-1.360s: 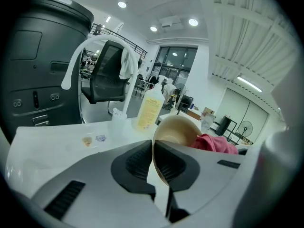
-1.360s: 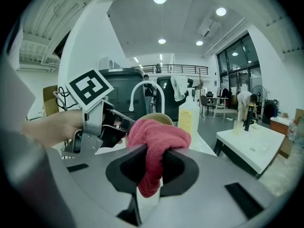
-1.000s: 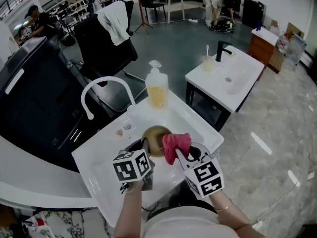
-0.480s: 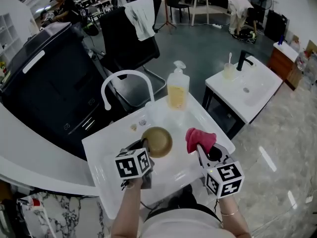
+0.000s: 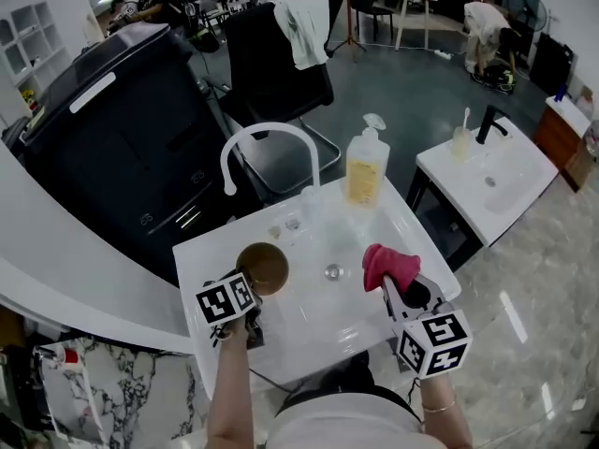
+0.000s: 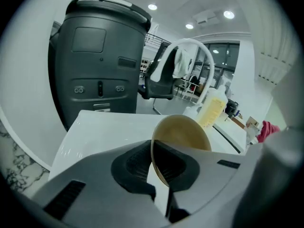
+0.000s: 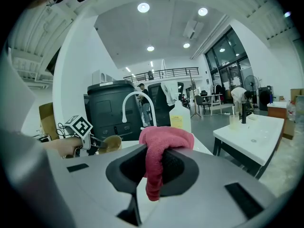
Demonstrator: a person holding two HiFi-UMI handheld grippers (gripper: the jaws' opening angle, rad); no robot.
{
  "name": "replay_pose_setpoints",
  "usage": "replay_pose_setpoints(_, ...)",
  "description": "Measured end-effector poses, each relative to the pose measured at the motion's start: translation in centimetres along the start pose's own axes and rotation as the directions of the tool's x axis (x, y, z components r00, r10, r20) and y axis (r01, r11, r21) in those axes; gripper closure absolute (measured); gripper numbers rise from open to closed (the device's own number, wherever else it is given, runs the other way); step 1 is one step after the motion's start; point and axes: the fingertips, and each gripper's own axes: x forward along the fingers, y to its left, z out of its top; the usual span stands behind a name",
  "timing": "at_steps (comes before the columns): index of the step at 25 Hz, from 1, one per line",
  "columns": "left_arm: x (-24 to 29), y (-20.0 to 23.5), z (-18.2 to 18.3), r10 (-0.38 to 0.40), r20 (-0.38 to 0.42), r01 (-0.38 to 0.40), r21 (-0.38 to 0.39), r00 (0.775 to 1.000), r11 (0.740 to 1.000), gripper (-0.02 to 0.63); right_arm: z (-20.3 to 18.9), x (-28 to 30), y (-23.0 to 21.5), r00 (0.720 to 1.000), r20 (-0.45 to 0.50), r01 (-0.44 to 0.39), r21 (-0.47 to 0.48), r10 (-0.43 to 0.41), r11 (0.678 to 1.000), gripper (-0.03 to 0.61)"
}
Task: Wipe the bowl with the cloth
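Note:
A tan bowl [image 5: 262, 267] hangs tilted over the left part of the white sink [image 5: 309, 330]. My left gripper [image 5: 249, 288] is shut on its rim; the left gripper view shows the rim [image 6: 156, 165] pinched between the jaws, with the bowl's [image 6: 183, 133] inside facing right. A pink cloth [image 5: 387, 264] is bunched in my right gripper [image 5: 397, 286] over the sink's right side, well apart from the bowl. In the right gripper view the cloth [image 7: 164, 144] drapes between the shut jaws, and the bowl [image 7: 112, 143] shows far off at the left.
A white arched faucet [image 5: 270, 143] and a yellow soap bottle [image 5: 367, 171] stand at the sink's back edge. The drain [image 5: 332, 271] lies between my grippers. A second white sink unit [image 5: 496, 190] stands to the right, and a black bin [image 5: 122, 138] at the back left.
My left gripper has carried the bowl leftward and a little down, away from the cloth. The right gripper with the cloth has stayed almost where it was.

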Motion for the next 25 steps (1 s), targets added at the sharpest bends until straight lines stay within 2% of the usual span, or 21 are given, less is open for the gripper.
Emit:
replay_pose_setpoints(3,0.8,3.0,-1.2,0.044,-0.033,-0.046,-0.065,0.998,0.997,0.586,0.0,0.3,0.4,1.0,-0.007,-0.014,-0.001,0.014,1.0,0.526)
replay_pose_setpoints(10,2.8,8.3,-4.4,0.14,-0.123,-0.157,-0.143,0.983,0.977,0.586,0.0,0.9,0.7,0.999,-0.013,-0.029,-0.005,0.029,1.0,0.526)
replay_pose_setpoints(16,4.8,11.4,-7.1,0.177,-0.2,-0.223,-0.238,0.964,0.945,0.586,-0.2,1.4,0.9,0.999,-0.021,-0.036,-0.001,0.036,0.999,0.526)
replay_pose_setpoints(25,6.0,13.5,-8.7,0.201,-0.253,-0.273,-0.29,0.946,0.917,0.586,-0.2,2.2,1.3,0.999,-0.029,-0.041,-0.003,0.041,0.999,0.526)
